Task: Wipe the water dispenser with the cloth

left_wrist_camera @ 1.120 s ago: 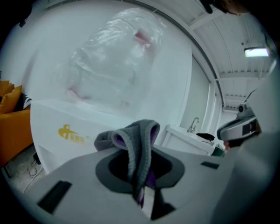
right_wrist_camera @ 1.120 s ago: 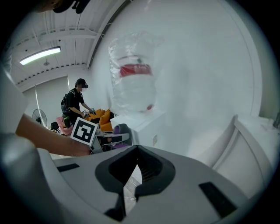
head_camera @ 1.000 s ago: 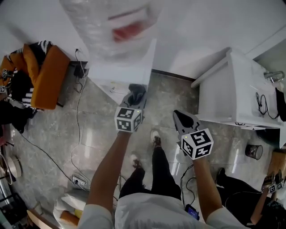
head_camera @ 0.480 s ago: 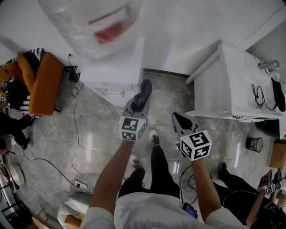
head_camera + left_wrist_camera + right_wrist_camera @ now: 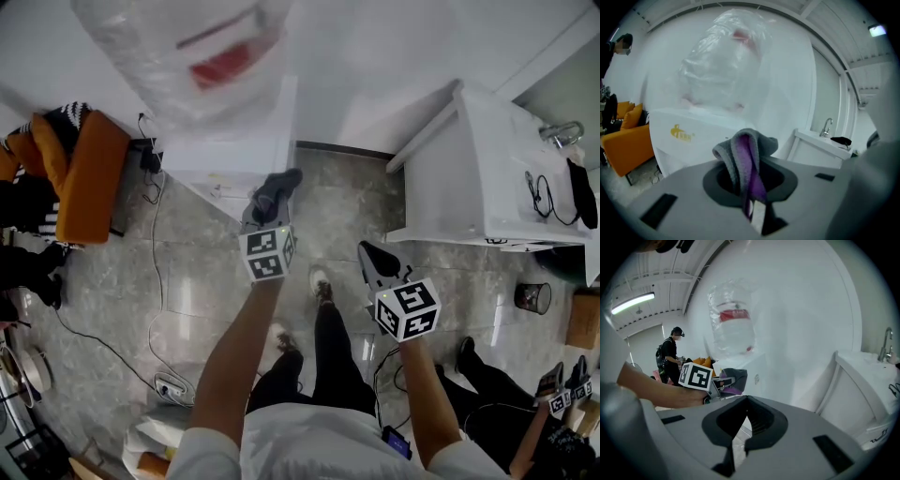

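Observation:
The white water dispenser (image 5: 239, 141) stands against the wall, and a clear bottle (image 5: 202, 56) with a red label sits on top of it. My left gripper (image 5: 269, 199) is shut on a grey and purple cloth (image 5: 274, 187) at the dispenser's lower front corner. The left gripper view shows the cloth (image 5: 743, 159) bunched between the jaws, with the dispenser (image 5: 689, 136) and bottle (image 5: 726, 65) close behind. My right gripper (image 5: 372, 255) hangs shut and empty to the right, over the floor. Its view shows the cloth (image 5: 733, 378) beside the dispenser (image 5: 752, 364).
An orange sofa (image 5: 89, 159) stands left of the dispenser. A white counter (image 5: 469, 178) with a faucet (image 5: 561, 136) is at the right. Cables (image 5: 159, 281) and a power strip (image 5: 169, 384) lie on the floor. A small bin (image 5: 532, 298) and another person (image 5: 525, 422) are at lower right.
The left gripper reached forward and to the right with the cloth along the dispenser's corner, then drew back to the left. The right gripper stayed low and shut.

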